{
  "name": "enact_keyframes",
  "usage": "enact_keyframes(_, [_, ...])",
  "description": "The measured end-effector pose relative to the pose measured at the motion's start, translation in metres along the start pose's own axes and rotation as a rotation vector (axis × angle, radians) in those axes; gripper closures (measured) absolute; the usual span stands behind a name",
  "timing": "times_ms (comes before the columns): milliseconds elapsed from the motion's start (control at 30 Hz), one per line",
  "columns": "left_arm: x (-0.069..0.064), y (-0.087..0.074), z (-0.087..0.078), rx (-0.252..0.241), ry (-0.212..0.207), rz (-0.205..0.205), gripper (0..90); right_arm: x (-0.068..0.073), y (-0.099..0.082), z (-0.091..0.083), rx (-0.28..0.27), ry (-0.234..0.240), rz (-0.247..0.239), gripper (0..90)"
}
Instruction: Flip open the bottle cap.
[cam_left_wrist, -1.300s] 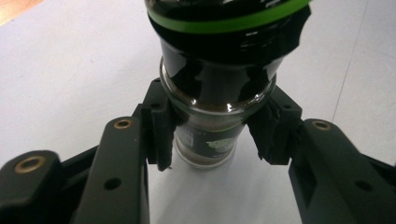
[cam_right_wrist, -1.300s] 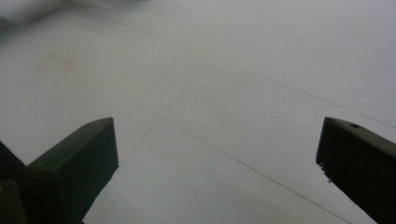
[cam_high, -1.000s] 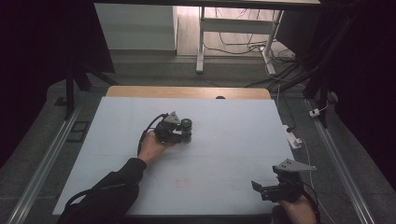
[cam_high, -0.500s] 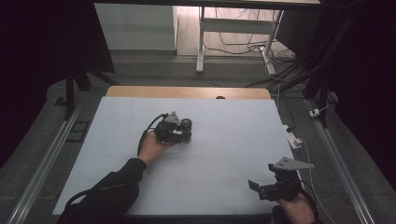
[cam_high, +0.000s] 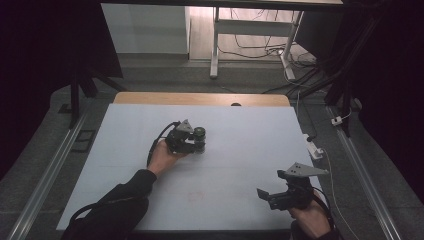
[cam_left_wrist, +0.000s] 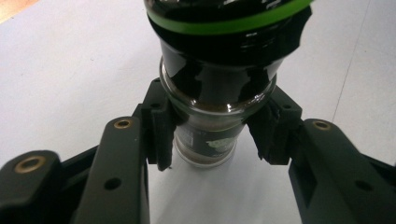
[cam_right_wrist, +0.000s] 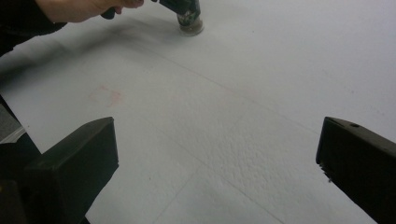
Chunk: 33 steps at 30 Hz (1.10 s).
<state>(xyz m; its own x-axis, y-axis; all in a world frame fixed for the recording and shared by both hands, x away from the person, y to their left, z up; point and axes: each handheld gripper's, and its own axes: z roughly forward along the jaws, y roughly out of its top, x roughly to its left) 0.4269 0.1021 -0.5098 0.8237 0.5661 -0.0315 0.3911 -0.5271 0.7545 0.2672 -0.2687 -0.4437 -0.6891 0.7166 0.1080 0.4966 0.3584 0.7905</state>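
Fingers of the left gripper (cam_left_wrist: 212, 135) pinch a top-cropped jar (cam_left_wrist: 215, 93); right gripper (cam_right_wrist: 217, 158) fingers spread.

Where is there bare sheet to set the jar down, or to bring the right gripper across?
Only the middle is taken: the left gripper is shut on the green-banded dark glass jar. The white table sheet lies bare beyond it to the wooden far edge and between the jar and the open right gripper, apart from a faint red smudge.

A pale table (cam_high: 240, 135) carries a dark jar (cam_high: 199, 141) and a faint reddish stain (cam_high: 195, 195)
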Motion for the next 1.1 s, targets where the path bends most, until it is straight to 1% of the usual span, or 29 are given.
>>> enact_keyframes(200, [0.000,0.000,0.000,-0.001,0.001,0.001,53.7,0.004,0.007,0.010,0.001,0.022,-0.025,0.0])
enact_keyframes(300, [0.000,-0.001,0.000,-0.002,0.002,0.002,53.7,0.005,0.010,0.016,0.006,0.043,-0.030,0.0])
enact_keyframes(400, [0.000,-0.001,0.000,-0.003,0.003,0.000,53.7,0.007,0.014,0.020,0.006,0.050,-0.042,0.0])
enact_keyframes(600, [-0.001,0.000,0.000,0.001,0.006,0.000,53.7,0.008,0.024,0.028,-0.020,0.065,-0.054,0.0])
enact_keyframes(700, [-0.001,0.000,0.000,0.000,0.007,-0.003,53.7,0.010,0.030,0.032,-0.023,0.078,-0.063,0.0])
enact_keyframes(800, [-0.001,0.000,0.000,0.001,0.009,-0.004,53.7,0.013,0.036,0.039,-0.014,0.095,-0.075,0.0])
enact_keyframes(900, [-0.001,0.000,0.000,0.001,0.010,-0.003,53.7,0.014,0.040,0.046,-0.004,0.097,-0.091,0.0])
enact_keyframes(1100, [-0.002,0.000,0.000,0.002,0.011,-0.003,53.7,0.015,0.050,0.060,0.009,0.110,-0.089,0.0])
